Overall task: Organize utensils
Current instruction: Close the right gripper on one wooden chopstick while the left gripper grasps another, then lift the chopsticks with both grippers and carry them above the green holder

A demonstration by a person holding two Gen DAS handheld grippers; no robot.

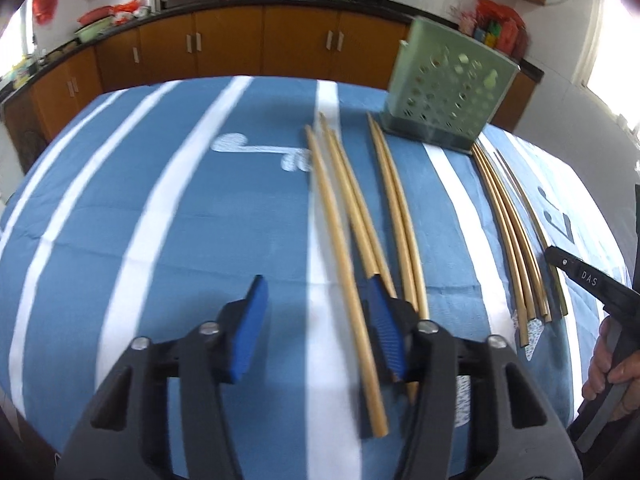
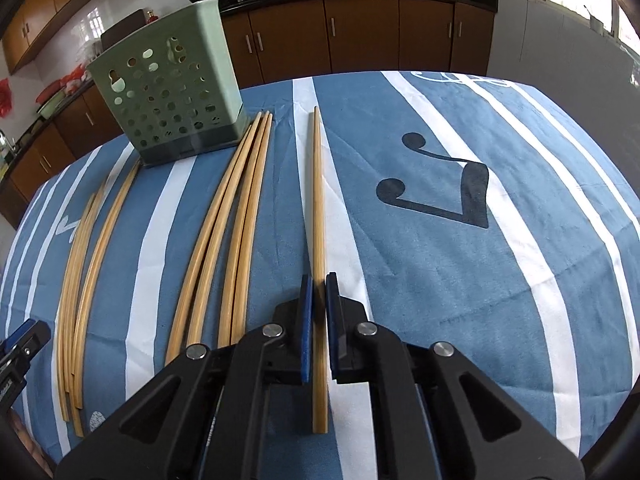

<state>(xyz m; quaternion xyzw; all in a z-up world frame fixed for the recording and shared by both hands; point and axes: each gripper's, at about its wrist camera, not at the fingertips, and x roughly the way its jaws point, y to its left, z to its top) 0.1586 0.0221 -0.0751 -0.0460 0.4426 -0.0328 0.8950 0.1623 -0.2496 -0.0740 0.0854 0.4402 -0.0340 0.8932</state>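
On striped cloth (image 2: 400, 240), slender bamboo chopsticks (image 2: 224, 220)

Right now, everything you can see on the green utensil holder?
The green utensil holder is a pale green, plastic-looking box with a darker base. Its facing wall is perforated with round holes, plus two keyhole-shaped slots near the top. It stands upright at the far side of the blue striped tablecloth. No chopsticks show above its rim. The tips of a four-chopstick bundle lie close beside its base; contact is unclear. Neither claw is near it.
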